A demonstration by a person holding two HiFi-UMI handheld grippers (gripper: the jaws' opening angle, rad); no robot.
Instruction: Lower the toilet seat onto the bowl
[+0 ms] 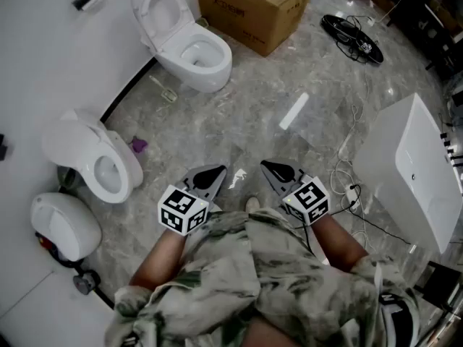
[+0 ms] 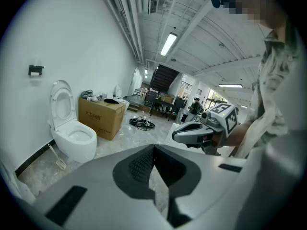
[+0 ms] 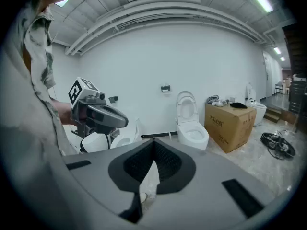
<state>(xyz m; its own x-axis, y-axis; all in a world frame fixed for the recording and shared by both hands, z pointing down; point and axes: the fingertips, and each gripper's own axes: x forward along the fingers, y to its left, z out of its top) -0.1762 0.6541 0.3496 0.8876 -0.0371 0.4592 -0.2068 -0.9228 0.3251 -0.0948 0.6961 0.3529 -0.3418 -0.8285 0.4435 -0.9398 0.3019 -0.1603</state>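
Jaws of the left gripper (image 1: 217, 172) are pressed together with nothing between them; the jaws of the right gripper (image 1: 269, 168) are in the same condition. Both grippers are held side by side over the floor (image 1: 239, 114). The toilet seat (image 1: 160, 6) stands raised above the bowl (image 1: 199, 55), well apart from both grippers. A cardboard box (image 1: 249, 9) sits just right of the bowl.

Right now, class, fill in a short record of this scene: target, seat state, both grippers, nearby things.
target: toilet beside cardboard box
seat: toilet seat upright, not yet lowered
left gripper: fingers together, empty, well short of the toilet
right gripper: fingers together, empty
nearby: second toilet at left, cable coil on floor
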